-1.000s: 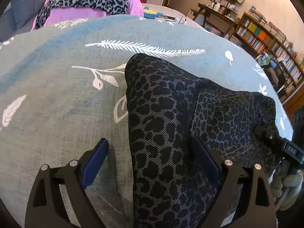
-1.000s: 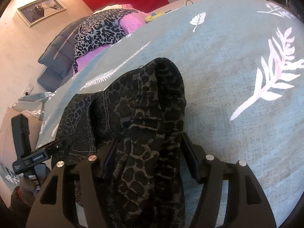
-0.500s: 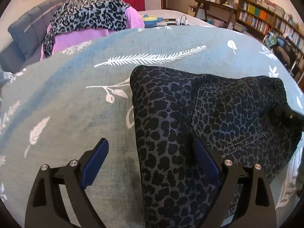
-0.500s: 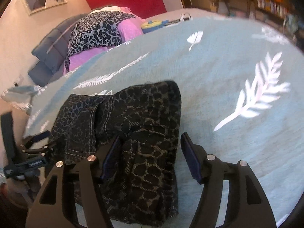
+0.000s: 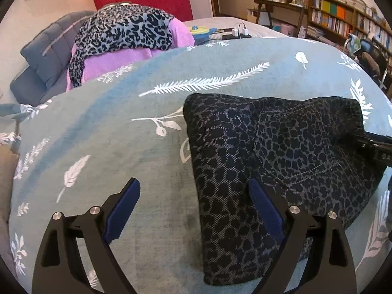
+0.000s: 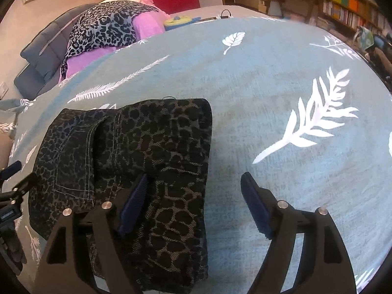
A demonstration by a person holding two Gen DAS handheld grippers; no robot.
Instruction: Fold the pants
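Dark leopard-print pants [image 5: 281, 156] lie folded into a compact stack on the teal leaf-print bedspread [image 5: 122, 127], back pocket facing up. My left gripper [image 5: 193, 210] is open and empty, its right finger over the stack's left part. In the right wrist view the pants [image 6: 147, 152] lie left of centre. My right gripper [image 6: 193, 203] is open and empty, its left finger over the stack's right edge. The right gripper's body [image 5: 377, 147] shows at the right edge of the left wrist view, beside the pants.
A pile of leopard-print and pink clothes [image 5: 127, 36] sits at the far side by a grey cushion [image 5: 46, 56]. A charger strip and a toy [image 5: 220, 31] lie beyond. Bookshelves [image 5: 343, 17] stand at the far right.
Both grippers have drawn back and up from the pants. The right gripper's jaws, which were around a fold of fabric, have let it go; the stack now lies flat.
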